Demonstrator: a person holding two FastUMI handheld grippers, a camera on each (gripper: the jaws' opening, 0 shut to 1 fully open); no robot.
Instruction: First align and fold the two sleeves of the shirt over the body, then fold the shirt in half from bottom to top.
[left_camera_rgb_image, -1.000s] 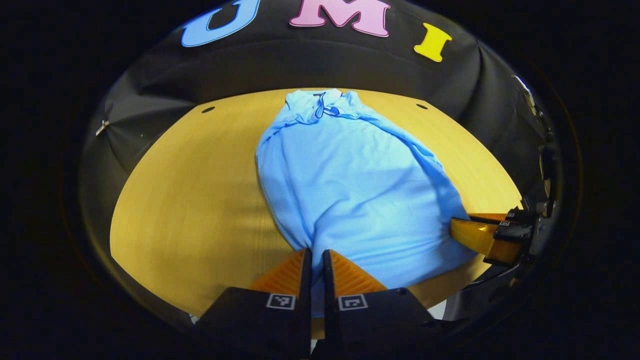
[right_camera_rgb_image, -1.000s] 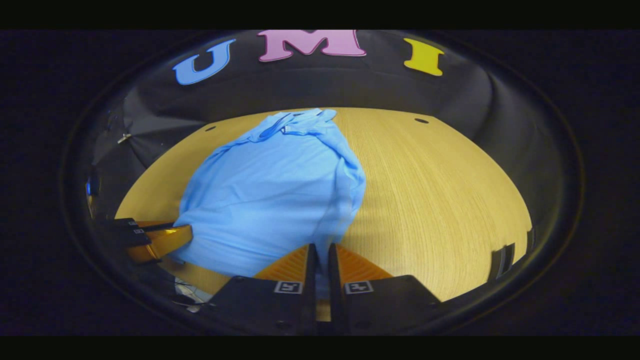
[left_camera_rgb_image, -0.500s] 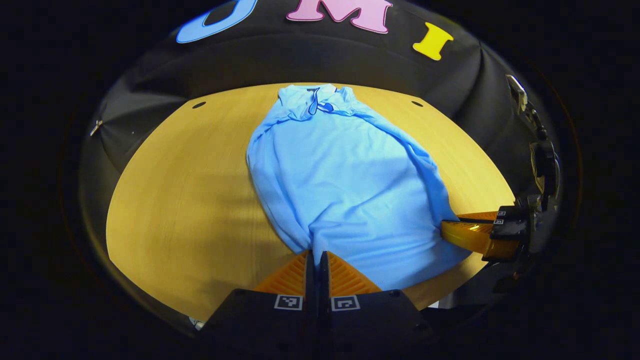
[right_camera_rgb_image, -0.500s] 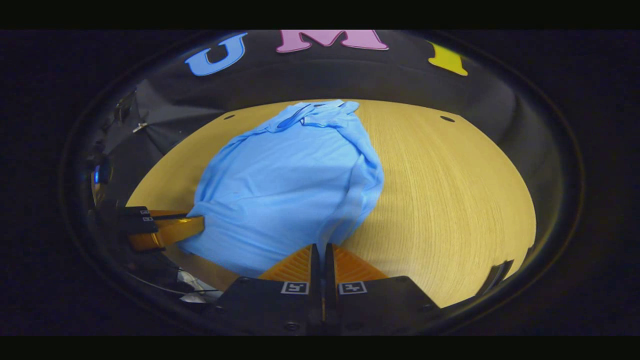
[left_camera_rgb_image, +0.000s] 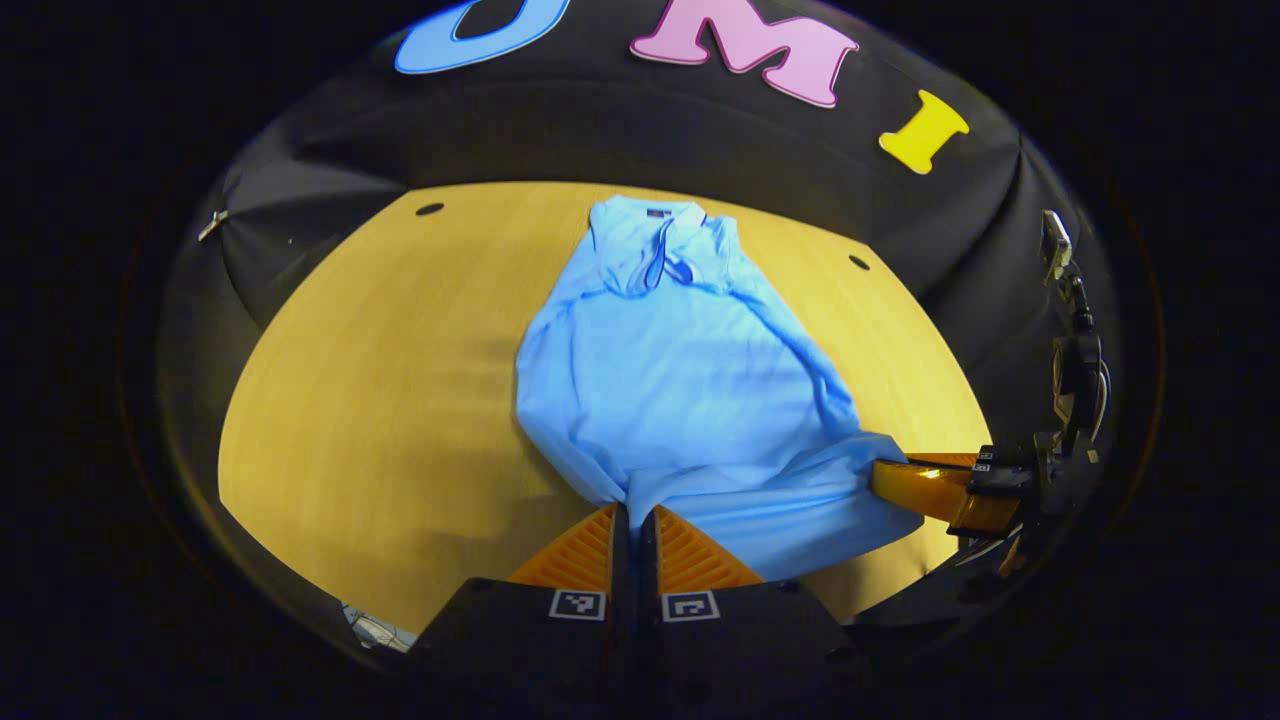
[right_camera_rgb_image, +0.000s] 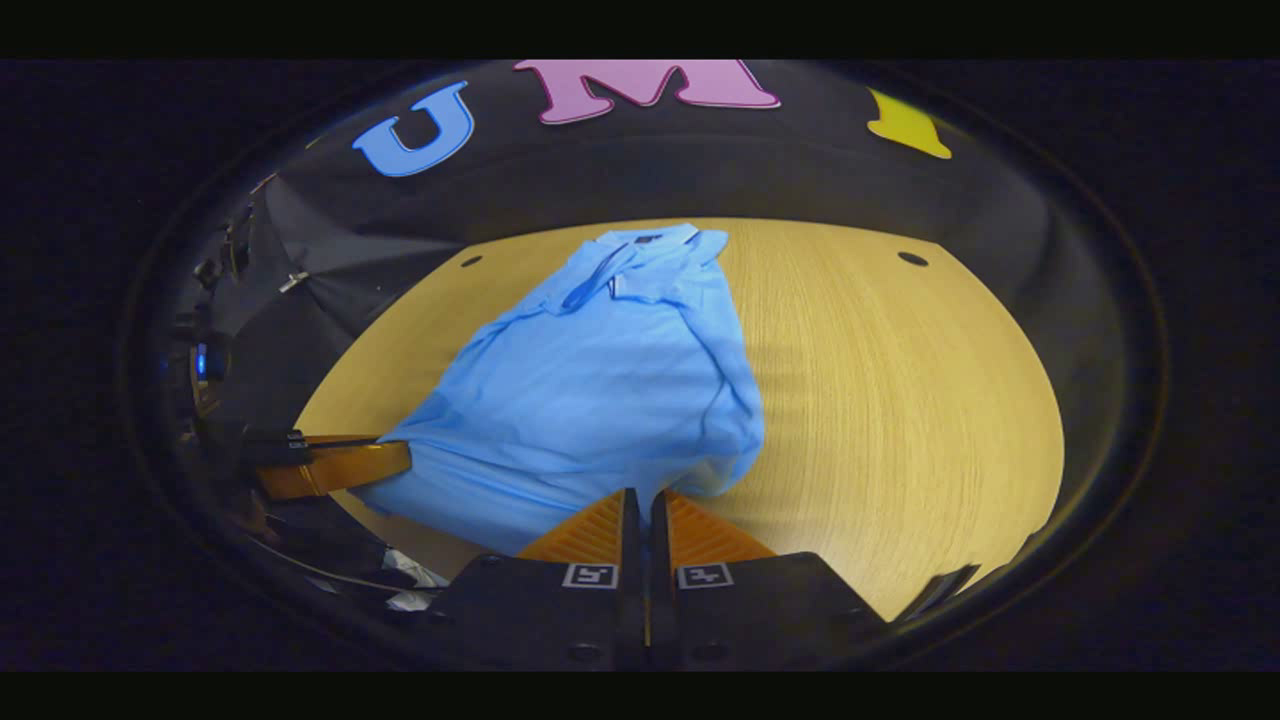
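Now both grippers, left gripper (left_camera_rgb_image: 634, 520) and right gripper (right_camera_rgb_image: 643, 505), pinch the light-blue cotton polo shirt's (left_camera_rgb_image: 680, 390) 6 o'clock hem; uneven lifting risks skewing the fold, sleeves slipping out.

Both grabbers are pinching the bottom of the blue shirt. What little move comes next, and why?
Probably lift the hem and carry it toward the collar. The light blue polo shirt lies narrow on the wooden table, sleeves apparently already folded in. The left gripper and right gripper each pinch a bottom corner, so the bottom-to-top fold seems next.
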